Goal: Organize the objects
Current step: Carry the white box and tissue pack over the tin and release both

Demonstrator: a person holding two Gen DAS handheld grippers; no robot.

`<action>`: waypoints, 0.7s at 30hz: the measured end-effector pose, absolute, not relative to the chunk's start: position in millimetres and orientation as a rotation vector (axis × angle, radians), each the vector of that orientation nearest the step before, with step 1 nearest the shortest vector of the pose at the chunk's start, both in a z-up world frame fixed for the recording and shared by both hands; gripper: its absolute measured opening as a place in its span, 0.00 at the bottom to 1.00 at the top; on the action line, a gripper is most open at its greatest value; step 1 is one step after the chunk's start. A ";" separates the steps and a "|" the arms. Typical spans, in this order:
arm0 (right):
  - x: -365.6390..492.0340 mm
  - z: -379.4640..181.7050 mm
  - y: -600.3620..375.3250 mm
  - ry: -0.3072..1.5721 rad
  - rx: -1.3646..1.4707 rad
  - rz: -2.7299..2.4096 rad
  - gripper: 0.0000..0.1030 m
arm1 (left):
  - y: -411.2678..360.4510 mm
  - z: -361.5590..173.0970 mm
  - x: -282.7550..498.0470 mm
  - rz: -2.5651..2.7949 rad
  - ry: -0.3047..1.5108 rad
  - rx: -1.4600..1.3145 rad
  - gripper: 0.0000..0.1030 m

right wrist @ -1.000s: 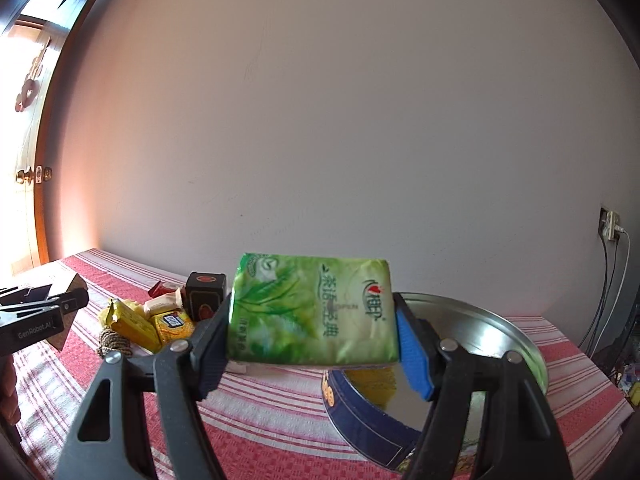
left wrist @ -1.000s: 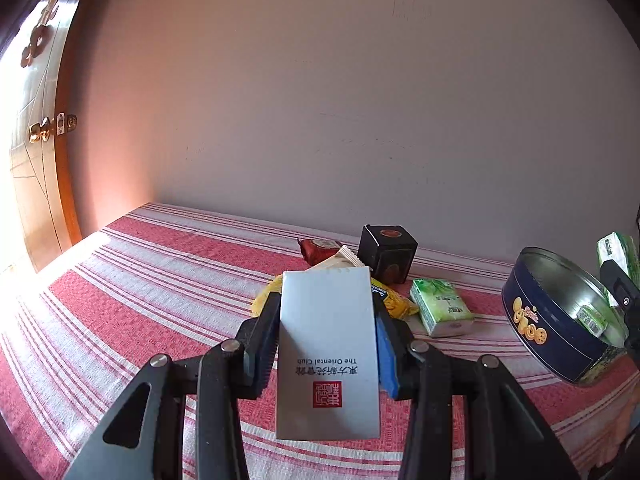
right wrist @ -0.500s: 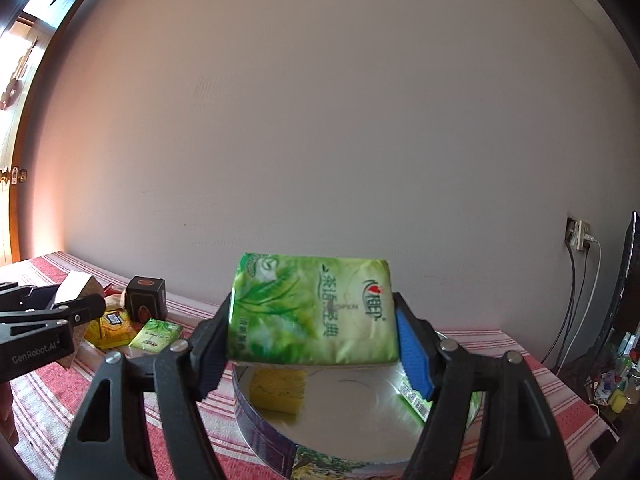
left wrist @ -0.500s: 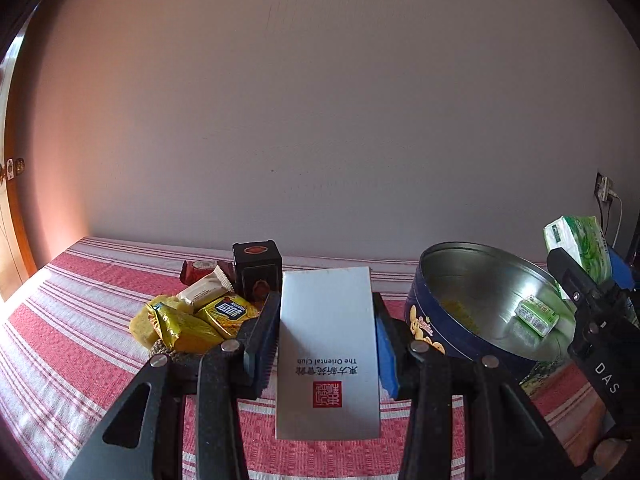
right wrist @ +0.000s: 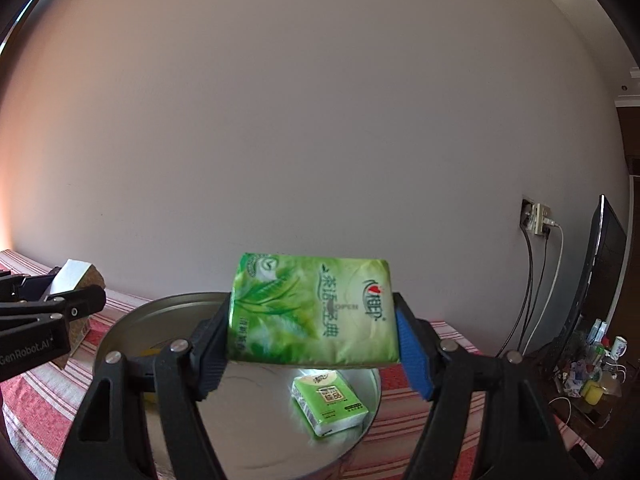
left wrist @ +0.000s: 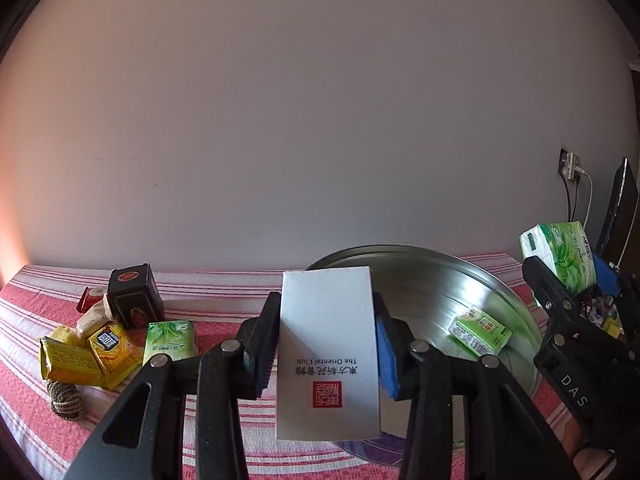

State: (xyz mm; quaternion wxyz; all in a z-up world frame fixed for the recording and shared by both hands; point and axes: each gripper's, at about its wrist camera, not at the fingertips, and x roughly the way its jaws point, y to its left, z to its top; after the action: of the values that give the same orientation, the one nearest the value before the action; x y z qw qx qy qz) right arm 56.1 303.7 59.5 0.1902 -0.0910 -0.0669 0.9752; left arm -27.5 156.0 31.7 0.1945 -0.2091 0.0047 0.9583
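Above the tin: left gripper clamps a white box, right gripper a green pack.
One pack lies inside; snacks and a black box crowd the worktop leftward.

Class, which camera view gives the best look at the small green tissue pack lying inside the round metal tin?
The right wrist view: the small green tissue pack lies close, its printed top clear, on the round metal tin floor. The left wrist view shows the pack smaller and farther off.
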 end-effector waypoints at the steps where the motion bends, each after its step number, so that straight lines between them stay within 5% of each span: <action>1: 53.7 58.9 307.6 -0.192 -0.263 2.735 0.71 | 162.3 30.7 -28.8 2.680 0.024 -0.585 0.43; 21: 32.9 48.3 347.5 -0.027 -0.418 2.687 0.71 | 219.2 4.3 -42.6 2.600 0.135 -0.675 0.43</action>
State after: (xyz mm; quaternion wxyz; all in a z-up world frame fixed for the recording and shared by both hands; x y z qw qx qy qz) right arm 32.9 347.5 48.3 0.2093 -0.1504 -0.0099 0.9662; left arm -42.6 219.2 4.3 0.2243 -0.2444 0.0488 0.9421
